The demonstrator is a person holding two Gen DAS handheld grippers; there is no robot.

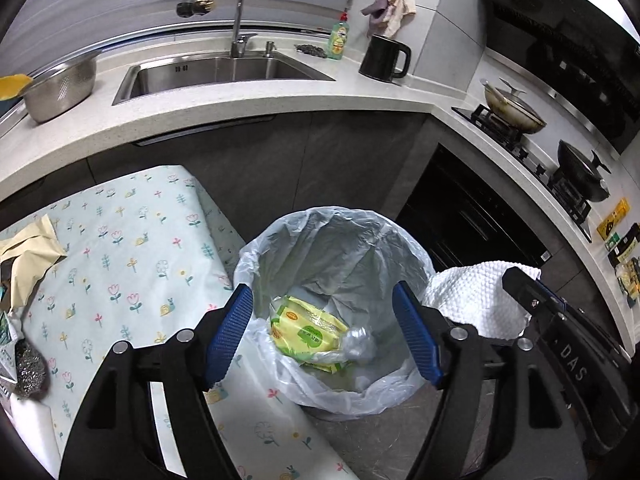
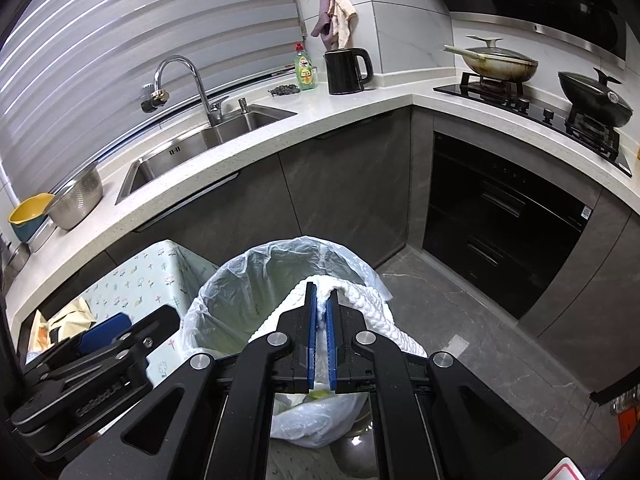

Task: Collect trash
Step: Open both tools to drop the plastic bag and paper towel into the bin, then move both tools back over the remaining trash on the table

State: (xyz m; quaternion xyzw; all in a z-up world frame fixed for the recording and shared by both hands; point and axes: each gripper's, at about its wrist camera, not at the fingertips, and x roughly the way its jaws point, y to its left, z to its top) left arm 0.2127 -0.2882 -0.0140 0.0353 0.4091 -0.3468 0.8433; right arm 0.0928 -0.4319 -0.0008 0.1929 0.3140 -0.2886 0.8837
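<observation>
A trash bin lined with a clear plastic bag stands on the floor beside a flowered table. Inside it lie a yellow-green packet and a crumpled clear wrapper. My left gripper hangs open right above the bin's mouth, with nothing between its blue pads. My right gripper is shut on a white paper towel, which it holds over the bin's right rim. The left gripper shows at the left of the right wrist view.
The flowered tablecloth carries beige paper and a steel scourer. Behind runs a counter with a sink, colander, soap bottle and kettle. Pans sit on the hob at the right.
</observation>
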